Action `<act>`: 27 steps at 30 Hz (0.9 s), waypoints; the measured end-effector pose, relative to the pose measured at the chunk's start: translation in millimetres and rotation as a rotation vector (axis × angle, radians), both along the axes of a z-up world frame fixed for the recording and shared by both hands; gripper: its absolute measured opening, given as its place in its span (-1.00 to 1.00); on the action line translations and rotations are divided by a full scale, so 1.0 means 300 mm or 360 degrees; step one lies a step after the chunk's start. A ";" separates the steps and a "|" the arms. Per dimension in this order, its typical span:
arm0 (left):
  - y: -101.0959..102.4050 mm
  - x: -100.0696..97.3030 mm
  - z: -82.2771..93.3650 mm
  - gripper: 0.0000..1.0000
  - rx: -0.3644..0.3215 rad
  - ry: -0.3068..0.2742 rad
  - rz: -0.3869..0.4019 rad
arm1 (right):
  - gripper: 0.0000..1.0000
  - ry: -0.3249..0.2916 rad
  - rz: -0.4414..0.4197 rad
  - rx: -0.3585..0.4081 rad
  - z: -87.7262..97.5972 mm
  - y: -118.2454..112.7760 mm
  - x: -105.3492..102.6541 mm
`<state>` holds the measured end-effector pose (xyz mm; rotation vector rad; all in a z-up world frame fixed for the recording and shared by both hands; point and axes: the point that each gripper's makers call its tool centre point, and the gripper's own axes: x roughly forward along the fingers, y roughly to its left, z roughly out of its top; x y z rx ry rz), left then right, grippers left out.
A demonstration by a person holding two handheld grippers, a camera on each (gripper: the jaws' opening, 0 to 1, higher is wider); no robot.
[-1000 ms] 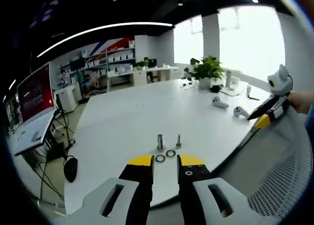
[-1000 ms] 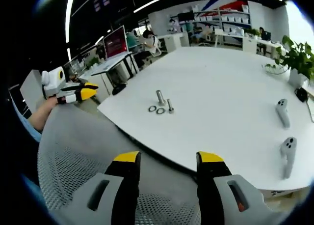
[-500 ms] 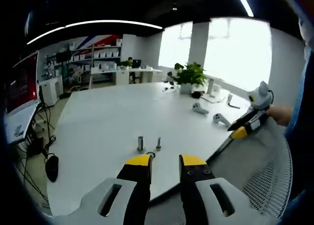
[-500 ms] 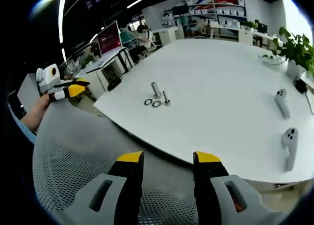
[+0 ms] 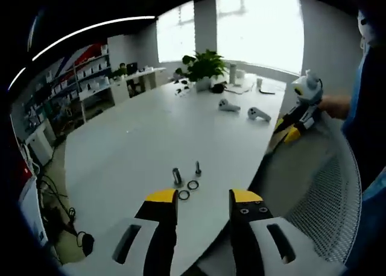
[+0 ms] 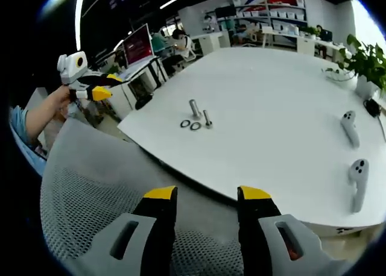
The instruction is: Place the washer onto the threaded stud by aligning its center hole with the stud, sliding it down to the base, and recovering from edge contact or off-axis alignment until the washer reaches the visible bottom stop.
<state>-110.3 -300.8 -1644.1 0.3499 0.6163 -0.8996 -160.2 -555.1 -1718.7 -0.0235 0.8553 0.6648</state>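
Washers, two dark metal rings, lie flat on the white table at lower centre, beside the upright threaded stud. Left tool has swung closer (jaws apart, empty); right tool likewise empty, well back. Pickup next.

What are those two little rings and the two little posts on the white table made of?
The two rings look like dark metal washers: thin, flat, dull grey-black. The two posts, a thicker one and a thinner one, look like steel, silvery grey with a soft shine. The table looks smooth, matte white, maybe laminate. They are all small here, so this is a best guess.
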 end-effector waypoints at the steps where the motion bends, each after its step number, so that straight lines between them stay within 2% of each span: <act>1: -0.002 0.003 -0.015 -0.33 0.0035 0.0009 -0.0030 | -0.16 0.0001 0.0001 -0.0001 0.000 0.000 -0.001; 3: -0.009 -0.006 -0.062 -0.34 0.0088 0.0091 -0.0085 | -0.16 -0.0001 0.0000 -0.0004 0.000 0.000 0.001; 7: 0.002 0.001 -0.164 -0.30 0.0197 0.0176 -0.0179 | -0.16 0.0000 -0.0009 -0.0012 -0.002 -0.004 0.003; 10: 0.014 0.003 -0.232 -0.29 0.0220 0.0285 -0.0201 | -0.16 0.0004 -0.0040 -0.0004 -0.003 -0.009 0.002; 13: 0.038 0.030 -0.314 -0.29 0.0307 0.0327 -0.0239 | -0.16 0.0017 -0.0062 -0.0001 -0.006 -0.013 0.002; 16: 0.050 0.044 -0.370 -0.29 0.0329 0.0387 -0.0234 | -0.16 0.0030 -0.0071 -0.0003 -0.009 -0.015 0.001; 18: 0.052 0.048 -0.405 -0.31 0.0309 0.0464 -0.0128 | -0.16 0.0024 -0.0068 -0.0019 -0.010 -0.015 0.008; 20: 0.058 0.045 -0.446 -0.33 0.0348 0.0491 -0.0168 | -0.17 0.0028 -0.0049 -0.0032 -0.012 -0.013 0.007; 24: 0.117 0.060 -0.514 -0.33 0.0531 0.0532 -0.0162 | -0.18 0.0023 -0.0072 -0.0017 -0.011 -0.017 0.007; 27: 0.114 0.072 -0.523 -0.36 0.0553 0.0508 -0.0191 | -0.19 0.0025 -0.0062 -0.0037 -0.014 -0.017 0.012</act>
